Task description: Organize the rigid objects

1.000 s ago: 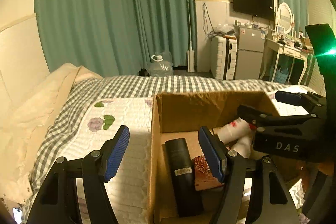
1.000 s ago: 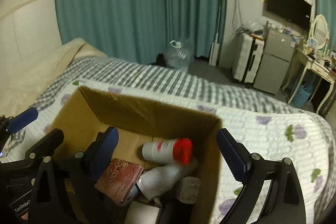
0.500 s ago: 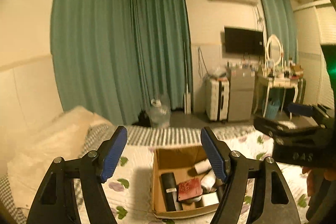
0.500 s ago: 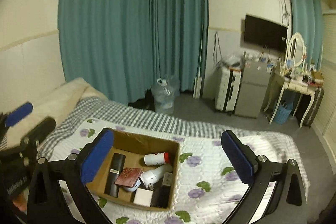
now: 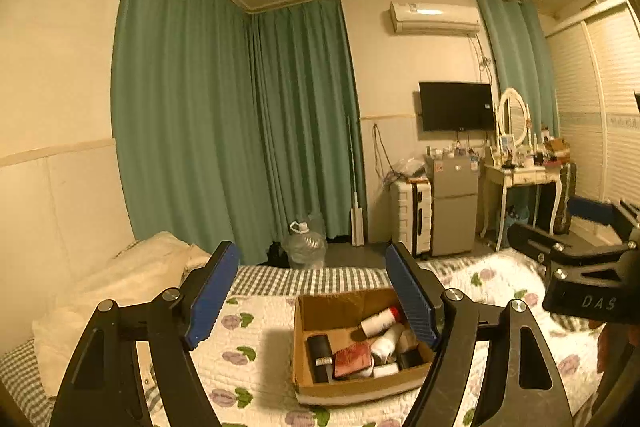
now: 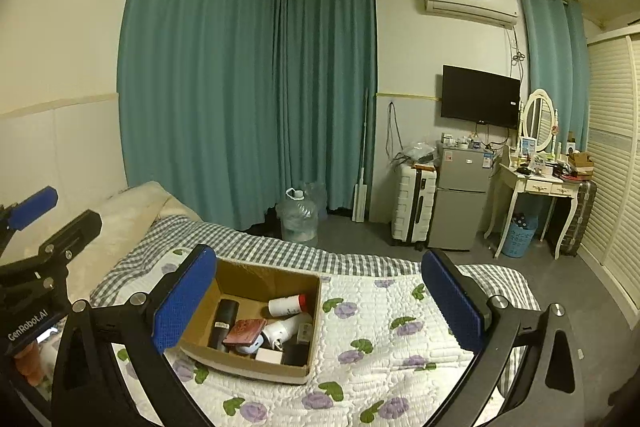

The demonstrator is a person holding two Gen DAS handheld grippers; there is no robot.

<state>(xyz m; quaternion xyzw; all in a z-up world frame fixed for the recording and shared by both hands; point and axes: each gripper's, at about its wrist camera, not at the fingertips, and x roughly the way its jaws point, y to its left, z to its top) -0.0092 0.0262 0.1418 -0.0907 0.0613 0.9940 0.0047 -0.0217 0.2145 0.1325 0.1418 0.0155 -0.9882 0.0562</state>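
Bed [image 6: 400, 339]: box [image 6: 256, 283] farther; both grippers raised.

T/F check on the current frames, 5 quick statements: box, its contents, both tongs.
1. The cardboard box sits on the floral quilt. True.
2. The left tongs grip the black cylinder. False: they are open and empty; the cylinder lies in the box.
3. A white bottle with a red cap lies on its side in the box. True.
4. The right tongs are shut. False: they are wide open, holding nothing.
5. The box is empty. False: it holds several items, including a red patterned wallet-like item.
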